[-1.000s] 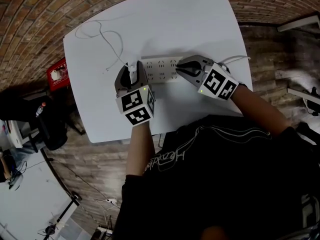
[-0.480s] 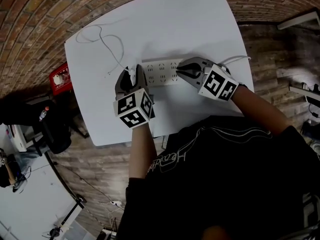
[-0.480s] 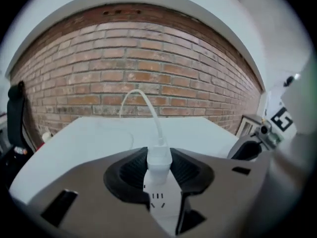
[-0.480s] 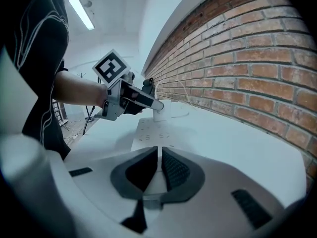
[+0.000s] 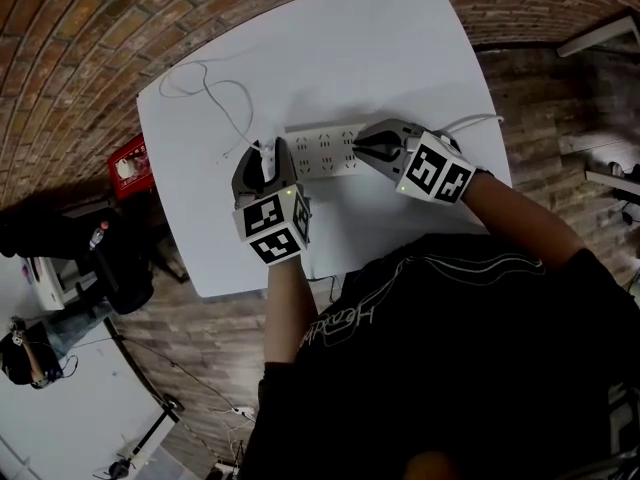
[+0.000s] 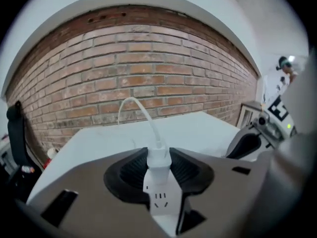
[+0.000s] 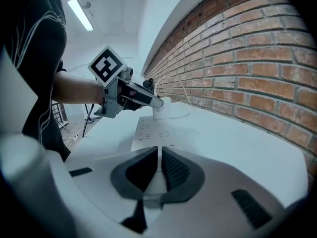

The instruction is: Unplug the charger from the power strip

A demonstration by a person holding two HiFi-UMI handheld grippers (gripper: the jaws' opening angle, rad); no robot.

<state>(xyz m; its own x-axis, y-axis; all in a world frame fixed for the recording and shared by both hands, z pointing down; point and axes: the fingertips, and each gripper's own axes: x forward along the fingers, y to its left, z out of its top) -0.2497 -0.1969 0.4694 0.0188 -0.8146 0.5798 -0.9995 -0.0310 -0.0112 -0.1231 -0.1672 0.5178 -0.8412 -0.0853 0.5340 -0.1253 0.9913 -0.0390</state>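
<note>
The charger (image 6: 158,157) is pinched squarely between the pads of the left claw (image 6: 158,173), whose jaws stand about half apart, closed on its white body. Just below the claw's tips it looks seated in the end socket of the power strip (image 6: 160,201). So I'd say the grasp is done and the pull itself is left. Its thin cable (image 6: 140,106) arches up and away ahead of the claw. Off to that claw's right, the right claw (image 7: 159,168) has its jaws nearly together on nothing, tips down at the strip's other end, apparently bracing it. Count: one charger, one cable, one strip, two claws, one white table (image 5: 380,58).
</note>
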